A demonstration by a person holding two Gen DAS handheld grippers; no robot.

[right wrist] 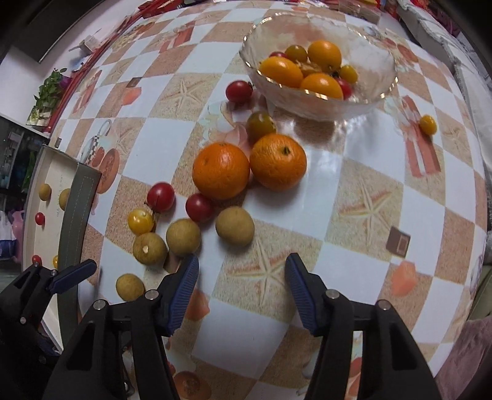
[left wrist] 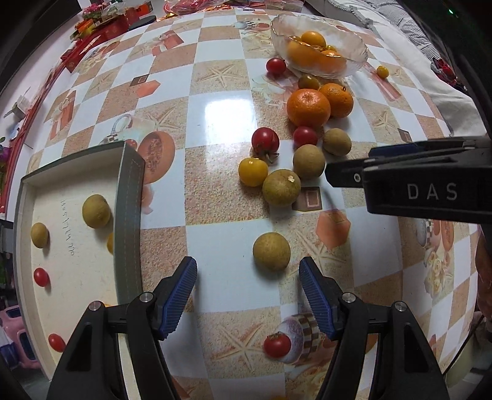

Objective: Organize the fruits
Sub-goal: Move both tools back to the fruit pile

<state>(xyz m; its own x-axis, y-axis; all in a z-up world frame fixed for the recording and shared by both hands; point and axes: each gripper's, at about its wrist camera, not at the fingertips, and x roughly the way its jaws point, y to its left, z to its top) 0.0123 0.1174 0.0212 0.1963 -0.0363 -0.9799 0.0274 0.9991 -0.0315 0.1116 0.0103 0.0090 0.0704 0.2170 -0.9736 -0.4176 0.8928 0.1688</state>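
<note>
My left gripper (left wrist: 247,290) is open and empty, just short of a loose longan (left wrist: 271,251) on the table. My right gripper (right wrist: 241,287) is open and empty, with a longan (right wrist: 235,226) just beyond it. It shows from the side in the left wrist view (left wrist: 344,172). Two oranges (right wrist: 220,170) (right wrist: 278,161), several longans (right wrist: 183,237), red tomatoes (right wrist: 160,197) and a yellow tomato (right wrist: 140,221) lie clustered. A glass bowl (right wrist: 363,101) holds yellow and red tomatoes. A box lid tray (left wrist: 129,197) holds two longans (left wrist: 96,211) and small red tomatoes (left wrist: 41,277).
A red tomato (left wrist: 277,344) lies close below my left gripper. A small yellow tomato (right wrist: 428,124) lies alone to the right of the bowl. A red tomato (right wrist: 239,91) sits left of the bowl. Red boxes and clutter (left wrist: 101,27) line the far table edge.
</note>
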